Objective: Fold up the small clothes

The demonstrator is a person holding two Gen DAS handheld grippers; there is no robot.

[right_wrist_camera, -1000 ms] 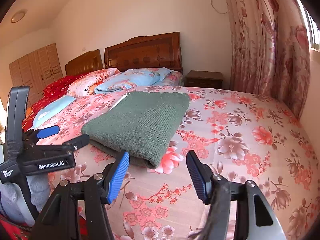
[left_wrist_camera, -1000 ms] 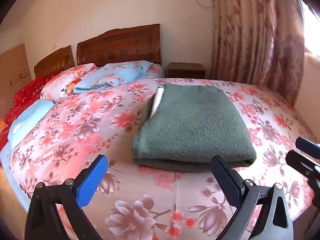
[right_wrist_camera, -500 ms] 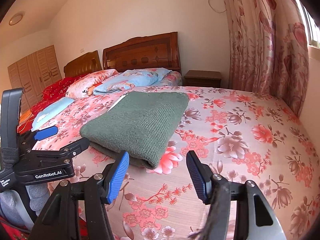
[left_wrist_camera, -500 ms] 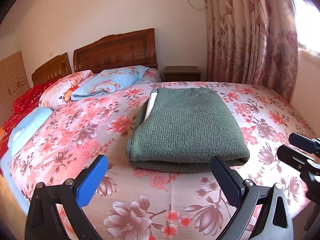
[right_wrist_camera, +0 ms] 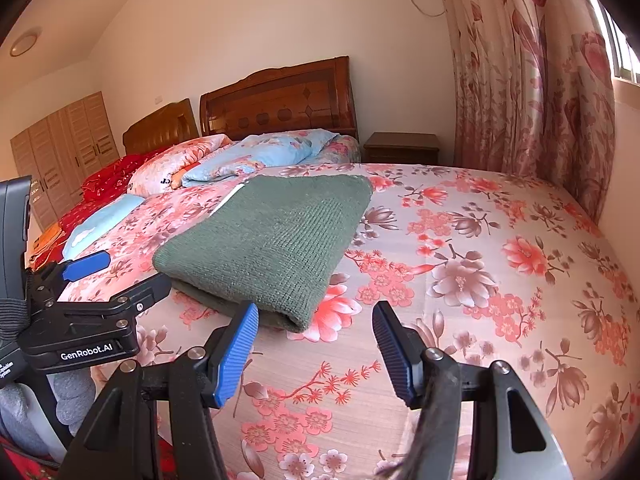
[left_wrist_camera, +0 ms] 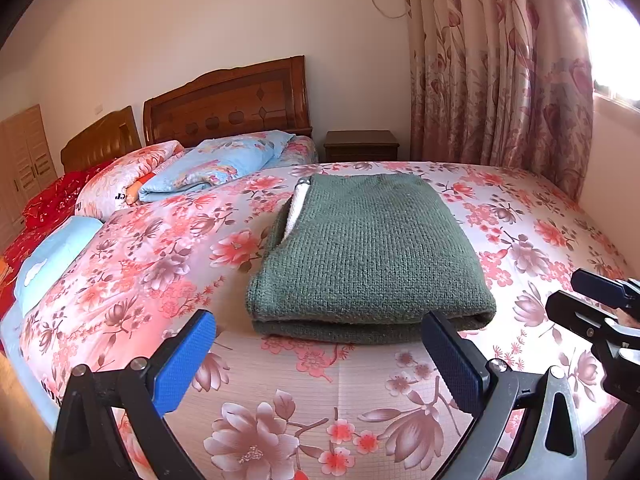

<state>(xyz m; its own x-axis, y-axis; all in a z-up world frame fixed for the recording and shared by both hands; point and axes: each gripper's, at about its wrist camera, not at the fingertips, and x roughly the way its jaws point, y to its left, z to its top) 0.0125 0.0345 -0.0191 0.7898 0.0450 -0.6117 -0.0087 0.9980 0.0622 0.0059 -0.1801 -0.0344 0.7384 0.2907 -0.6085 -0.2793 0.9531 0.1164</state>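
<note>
A dark green knit garment (left_wrist_camera: 366,256) lies folded into a flat rectangle on the floral bedspread (left_wrist_camera: 168,264), with a white lining strip showing at its far left edge. It also shows in the right wrist view (right_wrist_camera: 272,236). My left gripper (left_wrist_camera: 320,356) is open and empty, just in front of the garment's near folded edge. My right gripper (right_wrist_camera: 316,344) is open and empty, near the garment's front right corner. The left gripper's body shows at the left of the right wrist view (right_wrist_camera: 80,320).
Pillows and a blue quilt (left_wrist_camera: 216,164) lie by the wooden headboard (left_wrist_camera: 228,104). A nightstand (left_wrist_camera: 362,146) and floral curtains (left_wrist_camera: 500,80) stand at the back right. The bed's near edge runs under both grippers. A wardrobe (right_wrist_camera: 68,148) is far left.
Both grippers have pulled back slightly and risen; the left view has tilted up and swung a little. The garment has not moved. Both stay open.
</note>
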